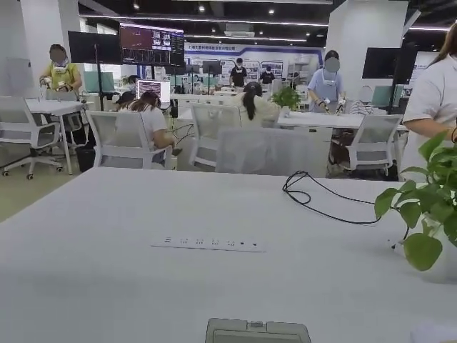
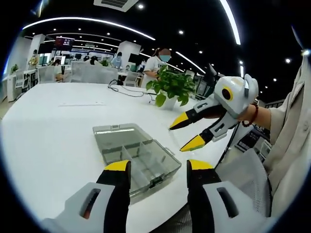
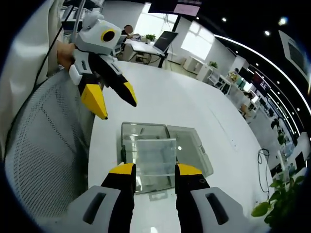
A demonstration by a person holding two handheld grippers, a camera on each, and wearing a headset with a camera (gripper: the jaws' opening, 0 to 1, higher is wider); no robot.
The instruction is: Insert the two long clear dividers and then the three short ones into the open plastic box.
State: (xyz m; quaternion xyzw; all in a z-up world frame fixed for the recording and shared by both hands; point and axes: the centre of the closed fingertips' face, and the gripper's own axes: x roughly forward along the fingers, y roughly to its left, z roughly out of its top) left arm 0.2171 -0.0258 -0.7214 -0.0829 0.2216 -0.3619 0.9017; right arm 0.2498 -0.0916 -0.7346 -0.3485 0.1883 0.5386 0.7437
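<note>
While both grippers hang open and empty, the box (image 2: 167, 171) lies on the white table (image 2: 58, 126) just ahead of the left gripper (image 2: 159, 165), its lid folded away on the far side. The right gripper (image 2: 181, 137) hovers near its right edge. Some dividers (image 2: 132, 154) seem to stand inside already. No writing is readable.

The box (image 2: 137, 154) is clear plastic, glossy, with light glinting off its lid and thin inner walls. The worktop (image 2: 58, 131) is white and smooth, matt with a faint sheen. The left gripper (image 2: 159, 166) and right gripper (image 3: 155, 168) have smooth white plastic shells. Their fingers (image 2: 116, 194) are matt black with yellow tips. The chair back (image 3: 43, 145) is pale woven mesh. The leaves of the plant (image 1: 427, 214) look smooth and waxy.
</note>
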